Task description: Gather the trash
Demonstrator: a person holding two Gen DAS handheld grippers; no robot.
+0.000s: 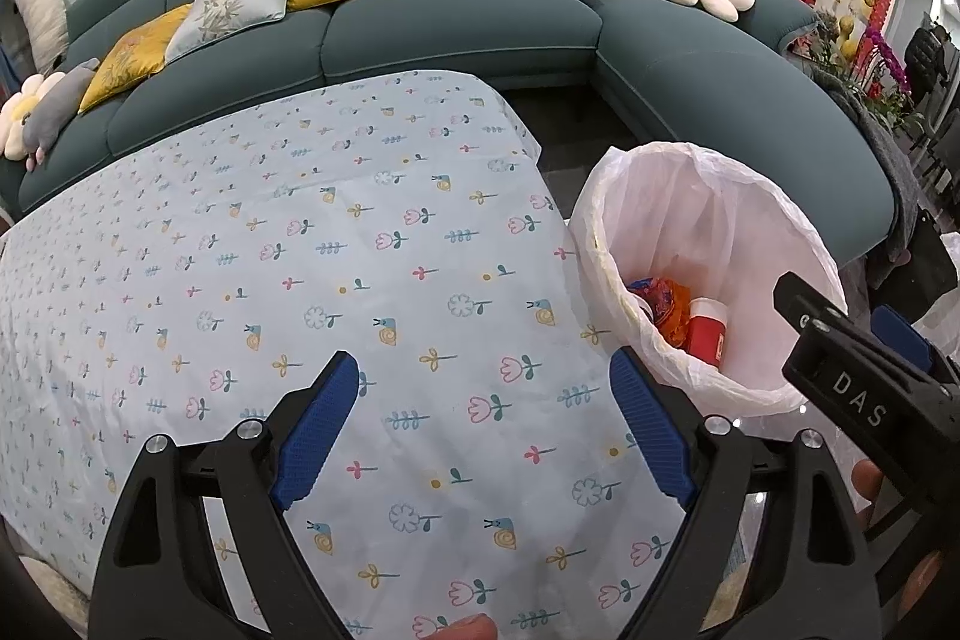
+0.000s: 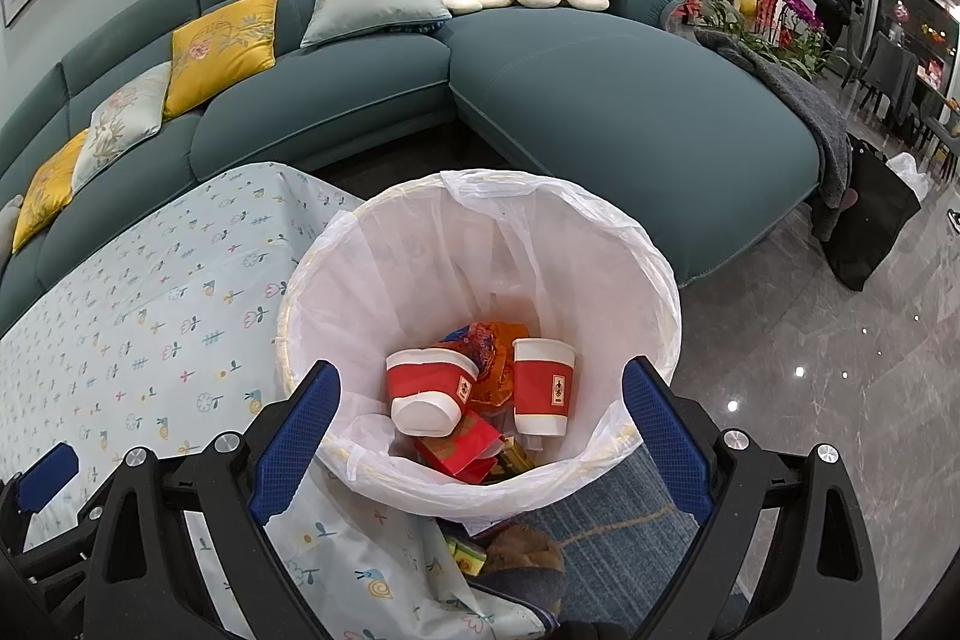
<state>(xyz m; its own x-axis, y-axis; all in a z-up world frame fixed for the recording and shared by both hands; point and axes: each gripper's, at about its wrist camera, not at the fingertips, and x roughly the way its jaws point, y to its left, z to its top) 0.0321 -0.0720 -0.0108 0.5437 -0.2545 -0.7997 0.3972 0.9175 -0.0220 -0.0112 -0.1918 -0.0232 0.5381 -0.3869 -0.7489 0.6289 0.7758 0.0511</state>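
A teal corner sofa point(image 2: 600, 100) with cushions point(image 2: 222, 46) curves behind; the glossy grey floor point(image 2: 840, 370) mirrors ceiling lights.

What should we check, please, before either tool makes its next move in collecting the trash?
1. Left tool empty, jaws apart: ok.
2. Right tool empty, jaws apart: ok.
3. Bin upright, liner in place: ok.
4. Two red cups and wrappers inside bin: ok.
5. Tablecloth free of trash where visible: ok.
6. Small green and yellow item on floor below bin, whether trash: cannot tell.
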